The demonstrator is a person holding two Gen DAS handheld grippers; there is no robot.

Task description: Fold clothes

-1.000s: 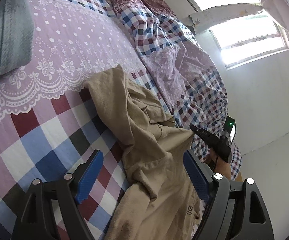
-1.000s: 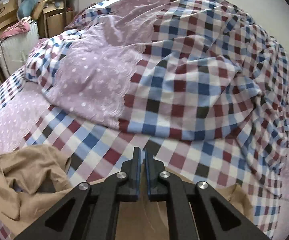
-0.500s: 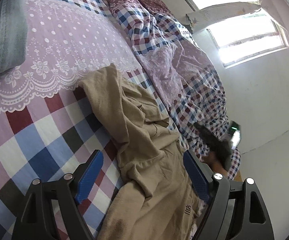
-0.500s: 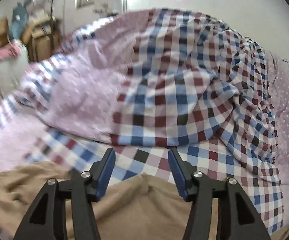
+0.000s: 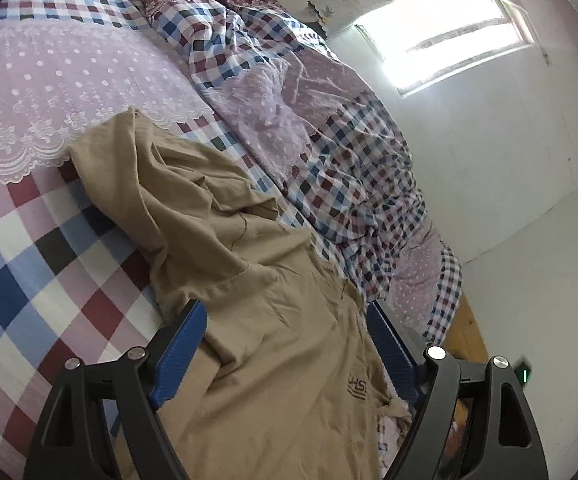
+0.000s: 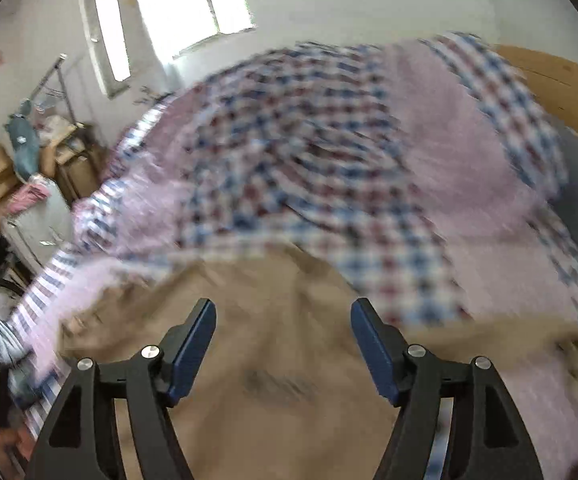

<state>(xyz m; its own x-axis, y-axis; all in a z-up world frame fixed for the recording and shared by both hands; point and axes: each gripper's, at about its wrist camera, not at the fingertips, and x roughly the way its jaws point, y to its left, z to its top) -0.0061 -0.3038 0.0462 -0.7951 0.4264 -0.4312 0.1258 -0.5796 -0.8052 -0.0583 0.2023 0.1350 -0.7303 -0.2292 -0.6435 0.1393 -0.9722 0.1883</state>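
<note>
A tan garment (image 5: 225, 248) lies crumpled along the checked bed sheet (image 5: 41, 248), with a small printed logo (image 5: 357, 390) near its lower end. My left gripper (image 5: 285, 344) hovers over the garment's lower part, open, with the cloth showing between its blue pads (image 5: 181, 344). In the blurred right wrist view the same tan garment (image 6: 273, 368) spreads under my right gripper (image 6: 283, 344), which is open and holds nothing.
A bunched checked and lilac quilt (image 5: 329, 132) runs along the garment's far side by the white wall. A lace-edged lilac cover (image 5: 69, 80) lies beyond the garment. Boxes and clutter (image 6: 21, 168) stand beside the bed. A wooden bed frame (image 6: 561, 88) shows at the right.
My right gripper went from shut to wide open and swung quickly, blurring its view. The left gripper shifted along the garment; the right gripper left its view.
</note>
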